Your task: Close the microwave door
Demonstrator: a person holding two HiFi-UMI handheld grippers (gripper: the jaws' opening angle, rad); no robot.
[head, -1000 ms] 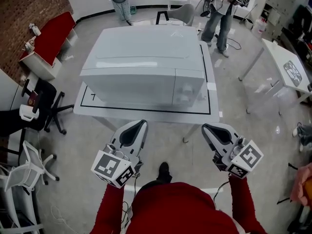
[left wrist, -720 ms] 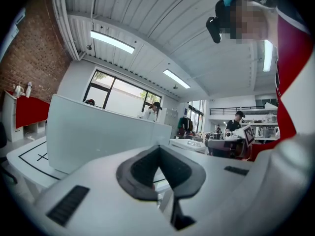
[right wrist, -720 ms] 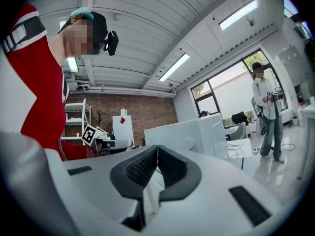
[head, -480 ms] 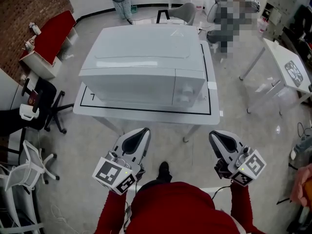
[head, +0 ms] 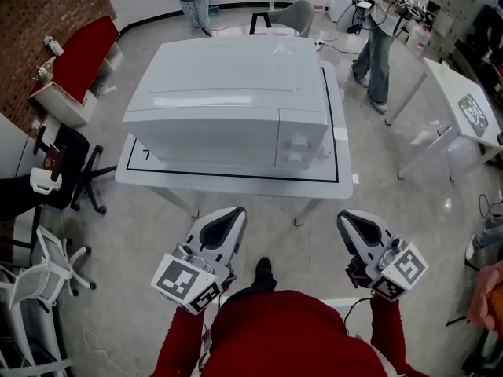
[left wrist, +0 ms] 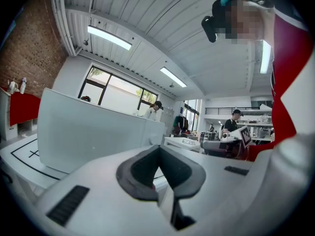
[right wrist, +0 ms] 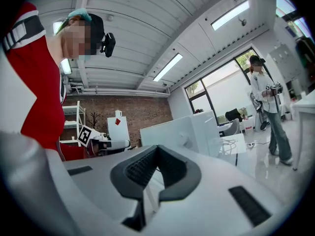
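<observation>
A large pale grey microwave stands on a white table; its door lies flush with the front, beside the control panel. My left gripper hovers below the table's near edge, shut and empty. My right gripper hangs at the same height to the right, shut, nothing in it. Both are apart from the microwave. The left gripper view shows the microwave ahead to the left; in the right gripper view the microwave stands ahead.
Office chairs and a red-topped cabinet stand at the left. A second white table is at the right. A person stands beyond the microwave table. Grey floor lies between me and the table.
Both grippers have drawn back a little from the table toward me. The person in the background has walked to the right.
</observation>
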